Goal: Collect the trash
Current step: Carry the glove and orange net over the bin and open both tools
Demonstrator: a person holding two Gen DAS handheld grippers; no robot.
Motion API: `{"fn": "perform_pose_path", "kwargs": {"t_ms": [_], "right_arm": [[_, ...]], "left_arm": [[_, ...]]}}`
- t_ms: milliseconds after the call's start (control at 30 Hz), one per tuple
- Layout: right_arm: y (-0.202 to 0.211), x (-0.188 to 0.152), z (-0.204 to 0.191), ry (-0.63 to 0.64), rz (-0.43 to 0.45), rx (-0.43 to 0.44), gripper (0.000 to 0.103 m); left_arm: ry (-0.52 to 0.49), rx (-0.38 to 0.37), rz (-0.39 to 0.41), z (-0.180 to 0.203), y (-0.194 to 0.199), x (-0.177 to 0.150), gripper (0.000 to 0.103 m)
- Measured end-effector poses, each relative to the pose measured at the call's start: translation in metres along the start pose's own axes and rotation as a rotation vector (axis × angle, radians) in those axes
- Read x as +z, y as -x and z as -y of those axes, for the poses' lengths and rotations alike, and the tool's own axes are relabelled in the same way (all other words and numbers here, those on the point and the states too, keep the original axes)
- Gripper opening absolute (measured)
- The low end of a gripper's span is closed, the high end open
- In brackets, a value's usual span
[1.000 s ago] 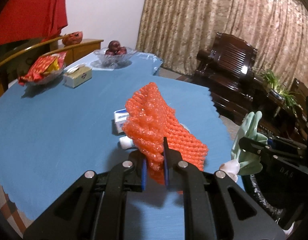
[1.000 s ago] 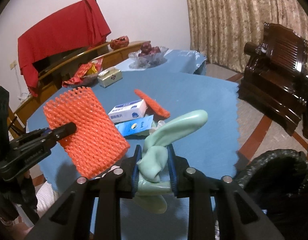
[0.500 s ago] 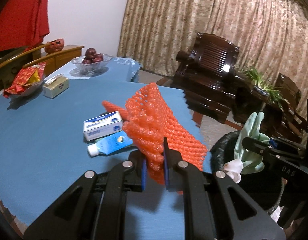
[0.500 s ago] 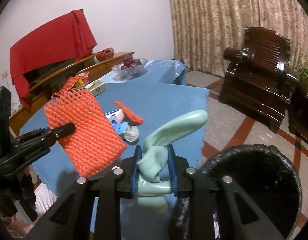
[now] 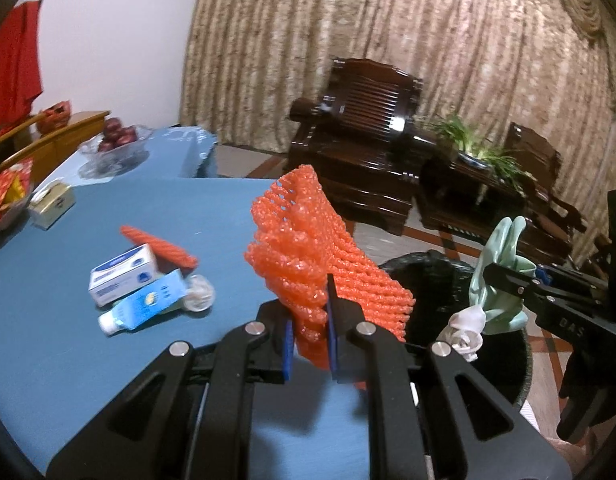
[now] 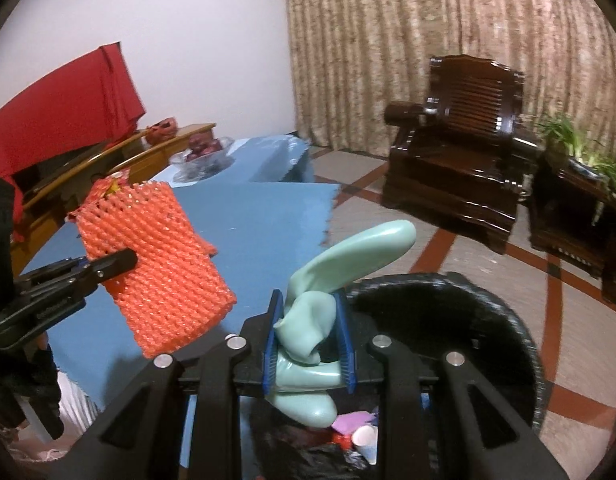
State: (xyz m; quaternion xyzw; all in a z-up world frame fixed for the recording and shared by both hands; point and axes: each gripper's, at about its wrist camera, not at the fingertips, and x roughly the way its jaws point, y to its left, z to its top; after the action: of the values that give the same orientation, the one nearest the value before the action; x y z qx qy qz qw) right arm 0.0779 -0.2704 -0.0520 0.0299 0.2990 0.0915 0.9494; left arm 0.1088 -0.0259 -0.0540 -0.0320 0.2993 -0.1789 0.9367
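My left gripper (image 5: pixel 309 334) is shut on an orange foam fruit net (image 5: pixel 311 252), held above the blue table's right edge; the same net (image 6: pixel 160 264) shows at the left of the right wrist view. My right gripper (image 6: pixel 308 340) is shut on a pale green rubber glove (image 6: pixel 335 264), which hangs over the open black-lined trash bin (image 6: pixel 503 320). From the left wrist view, that glove (image 5: pixel 501 276) sits at the right above the bin (image 5: pixel 427 280), with a white crumpled piece (image 5: pixel 465 326) beneath it. Paper scraps and a cup lie inside the bin.
On the blue table (image 5: pixel 88 360) lie a white-blue box (image 5: pixel 122 274), a blue tube (image 5: pixel 144 306), another orange net (image 5: pixel 160 242), a tissue box (image 5: pixel 52 202) and a fruit bowl (image 5: pixel 116 146). Dark wooden chairs (image 6: pixel 455 164) and a plant (image 5: pixel 475 152) stand before the curtain.
Both grippers have swung right, away from the table's middle toward the bin, still holding net and glove. The bin's opening now lies right under the glove.
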Motion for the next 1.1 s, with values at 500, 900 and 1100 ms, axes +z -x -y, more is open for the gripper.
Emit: {"fn": "perform_pose_path", "kwargs": {"t_ms": [500,900,1100], "right_arm": [[0.008,-0.025,0.060,-0.080,-0.026,-0.134,0.025],[0.000,-0.045,0.079,-0.119,-0.085,-0.160,0.030],[-0.001,-0.049,0.083,-0.127,-0.097,-0.161,0.045]], "left_arm": [[-0.119,-0.116,-0.082,0.069,-0.055,-0.008,0.012],[-0.148,-0.164,-0.138,0.088,-0.080,-0.017,0.020],[-0.134,-0.167,-0.148,0.085,-0.078,-0.019,0.046]]}}
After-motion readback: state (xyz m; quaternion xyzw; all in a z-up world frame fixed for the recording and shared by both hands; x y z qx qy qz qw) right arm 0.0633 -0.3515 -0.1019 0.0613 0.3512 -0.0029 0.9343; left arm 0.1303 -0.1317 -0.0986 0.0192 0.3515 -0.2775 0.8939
